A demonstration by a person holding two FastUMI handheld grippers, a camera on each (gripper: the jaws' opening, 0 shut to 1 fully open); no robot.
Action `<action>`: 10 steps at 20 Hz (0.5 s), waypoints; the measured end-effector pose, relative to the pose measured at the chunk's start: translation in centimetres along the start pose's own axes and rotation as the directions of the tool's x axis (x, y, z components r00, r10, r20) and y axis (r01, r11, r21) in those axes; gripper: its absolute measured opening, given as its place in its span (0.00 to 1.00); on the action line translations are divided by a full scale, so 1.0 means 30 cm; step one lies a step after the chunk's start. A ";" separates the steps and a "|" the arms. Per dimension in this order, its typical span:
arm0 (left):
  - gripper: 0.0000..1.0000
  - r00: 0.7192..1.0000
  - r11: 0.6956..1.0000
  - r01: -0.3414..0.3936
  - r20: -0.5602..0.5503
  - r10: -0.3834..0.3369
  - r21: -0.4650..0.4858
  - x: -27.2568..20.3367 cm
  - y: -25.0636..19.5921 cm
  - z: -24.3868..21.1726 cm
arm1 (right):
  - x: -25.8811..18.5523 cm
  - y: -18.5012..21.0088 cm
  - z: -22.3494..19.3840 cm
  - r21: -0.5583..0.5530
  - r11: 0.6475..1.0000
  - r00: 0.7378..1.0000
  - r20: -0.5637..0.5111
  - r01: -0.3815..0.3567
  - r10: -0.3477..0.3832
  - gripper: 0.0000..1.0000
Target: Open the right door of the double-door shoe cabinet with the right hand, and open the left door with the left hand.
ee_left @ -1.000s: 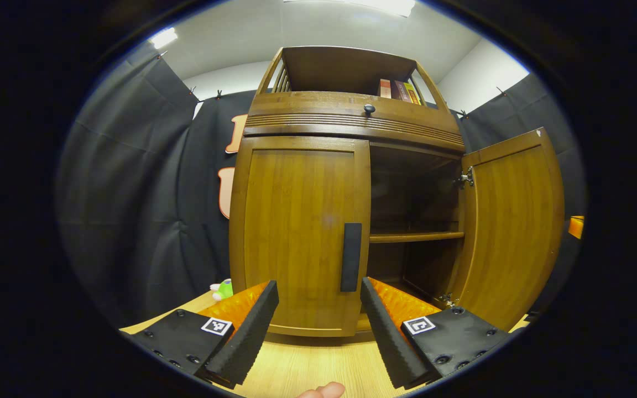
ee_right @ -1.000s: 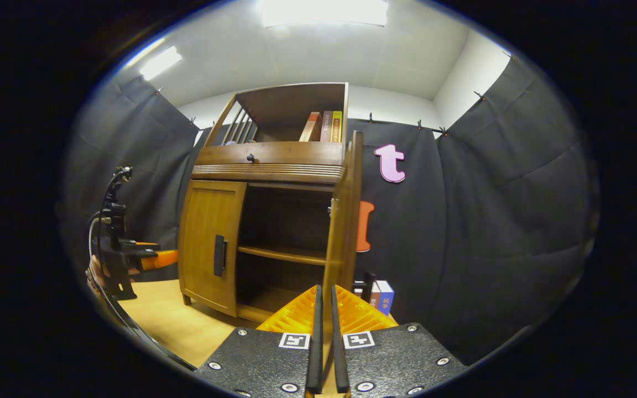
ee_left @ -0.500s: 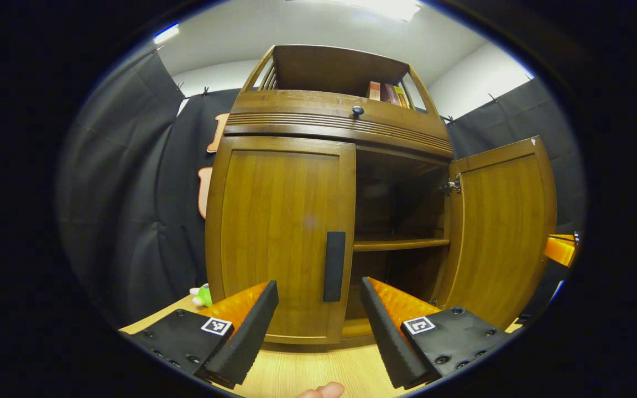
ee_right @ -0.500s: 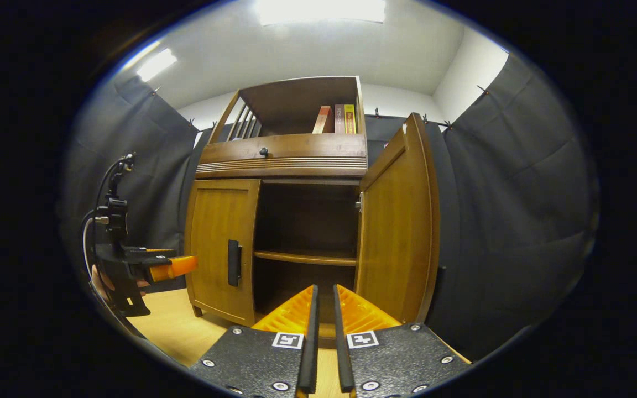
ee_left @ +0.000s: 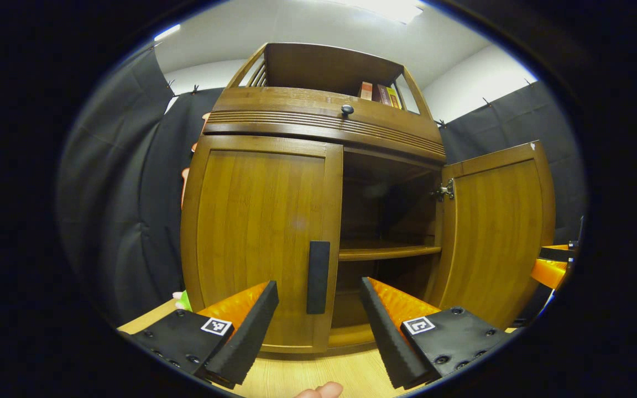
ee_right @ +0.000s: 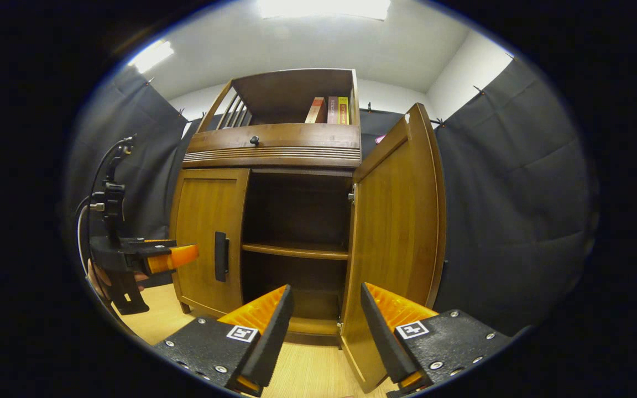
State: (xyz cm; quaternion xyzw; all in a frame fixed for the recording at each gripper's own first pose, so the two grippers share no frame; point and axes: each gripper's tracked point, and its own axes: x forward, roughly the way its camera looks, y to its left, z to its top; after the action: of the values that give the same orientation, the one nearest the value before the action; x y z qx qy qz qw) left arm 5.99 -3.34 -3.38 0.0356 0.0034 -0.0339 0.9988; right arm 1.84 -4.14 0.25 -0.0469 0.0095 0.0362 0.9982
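Note:
The wooden shoe cabinet (ee_left: 324, 119) stands on a light wood table. Its left door (ee_left: 257, 232) is closed, with a dark vertical handle (ee_left: 318, 276) at its inner edge. My left gripper (ee_left: 318, 326) is open, just in front of that handle and slightly below it, not touching. The right door (ee_left: 495, 232) stands swung wide. In the right gripper view the right door (ee_right: 396, 221) shows its inner face. My right gripper (ee_right: 324, 331) is open and holds nothing, with the door's lower hinge-side corner seen between its fingers. The left gripper (ee_right: 169, 257) shows at the left, before the left door (ee_right: 208, 237).
The open compartment holds a bare shelf (ee_left: 387, 253). Books (ee_right: 329, 110) stand in the top niche above a drawer knob (ee_left: 346, 109). A green toy (ee_left: 183, 300) lies by the cabinet's left foot. A hand (ee_right: 97, 276) holds the left gripper. Black cloth walls surround the booth.
My right gripper has opened and let go of the right door, which now stands wide open. My left gripper has moved closer to the left door's handle.

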 end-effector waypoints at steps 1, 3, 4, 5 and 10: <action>0.97 1.000 1.000 -0.007 -0.005 0.007 -0.014 0.020 -0.004 -0.012 | -0.001 0.000 0.000 0.002 1.000 1.000 -0.006 0.001 -0.001 0.89; 0.96 0.999 0.998 0.018 -0.032 -0.020 -0.062 0.067 -0.027 -0.043 | -0.004 0.012 -0.010 0.026 1.000 1.000 -0.028 -0.007 0.008 0.99; 0.96 0.998 0.996 0.037 -0.043 -0.040 -0.079 0.090 -0.045 -0.060 | -0.007 0.021 -0.009 0.042 0.999 0.999 -0.036 -0.020 0.021 0.92; 0.95 0.997 0.995 0.045 -0.053 -0.050 -0.087 0.121 -0.047 -0.062 | -0.016 0.027 -0.008 0.059 0.998 0.998 -0.045 -0.030 0.033 0.92; 0.94 0.998 1.000 -0.010 -0.068 0.008 -0.022 0.278 -0.016 -0.090 | -0.051 0.019 0.027 0.079 0.996 0.999 -0.026 -0.038 0.040 0.92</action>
State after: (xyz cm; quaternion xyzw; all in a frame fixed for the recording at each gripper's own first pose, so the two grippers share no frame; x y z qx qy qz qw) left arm 14.28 -4.18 -6.18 0.0257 0.0377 -0.0281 0.9986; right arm 0.28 -3.60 1.03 -0.0082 0.0256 0.0548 0.9981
